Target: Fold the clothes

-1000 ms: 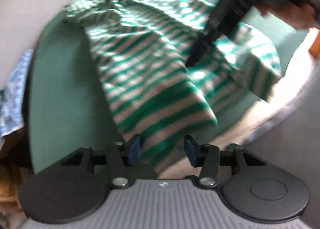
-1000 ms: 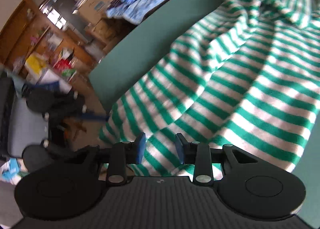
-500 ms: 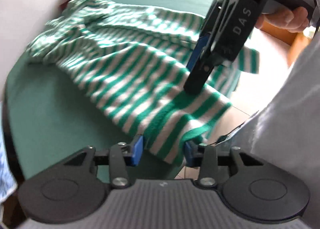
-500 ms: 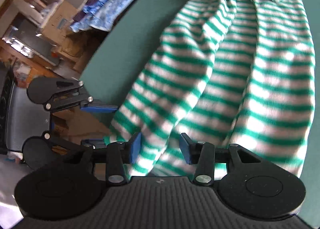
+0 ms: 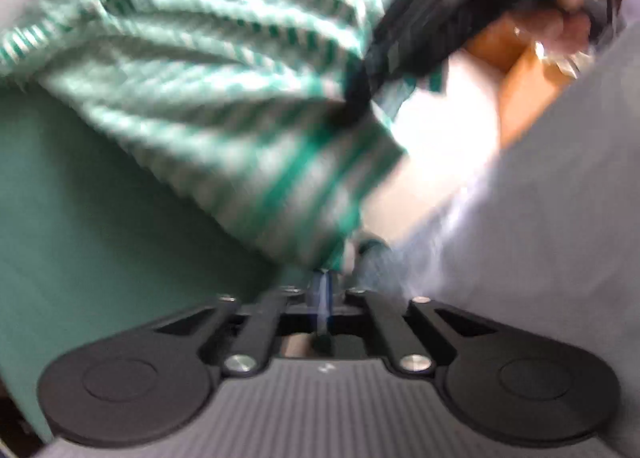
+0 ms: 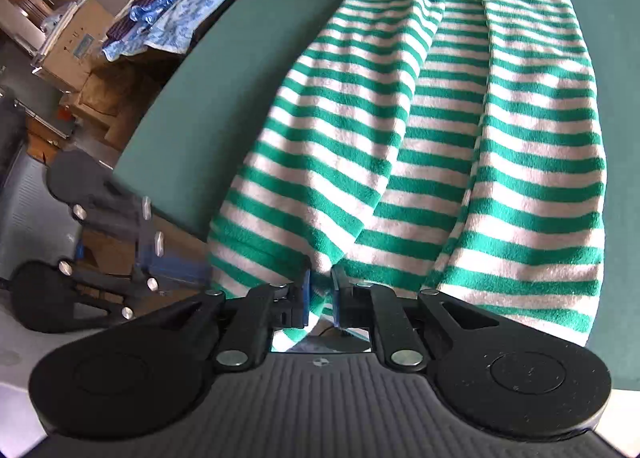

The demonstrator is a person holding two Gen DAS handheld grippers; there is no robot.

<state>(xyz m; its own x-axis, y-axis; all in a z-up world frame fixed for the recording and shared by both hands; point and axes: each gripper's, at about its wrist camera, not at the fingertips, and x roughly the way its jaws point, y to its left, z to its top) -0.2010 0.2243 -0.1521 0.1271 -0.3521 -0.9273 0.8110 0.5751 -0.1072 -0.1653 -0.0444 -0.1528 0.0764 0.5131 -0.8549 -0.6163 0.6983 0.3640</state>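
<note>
Garment: the green-and-white striped knit top (image 6: 440,129) lies lengthwise on the green-covered worktop (image 6: 224,89), its near hem hanging at the front edge.
Left claw (image 5: 325,282): half a second ago its pads stood apart either side of the hem corner; now they are together, pinching that corner.
Right claw (image 6: 320,298): wider a moment ago, its jaws are closing, with a bunched fold of the hem pressed between the blue pads.
Meaning: both hem corners look secured, so the top seems ready for straightening or its first fold.
Caveat: the left view is blurred.

left gripper (image 5: 324,290) now clamped on striped garment (image 5: 224,113) hem, right gripper (image 6: 320,298) closing on it
</note>
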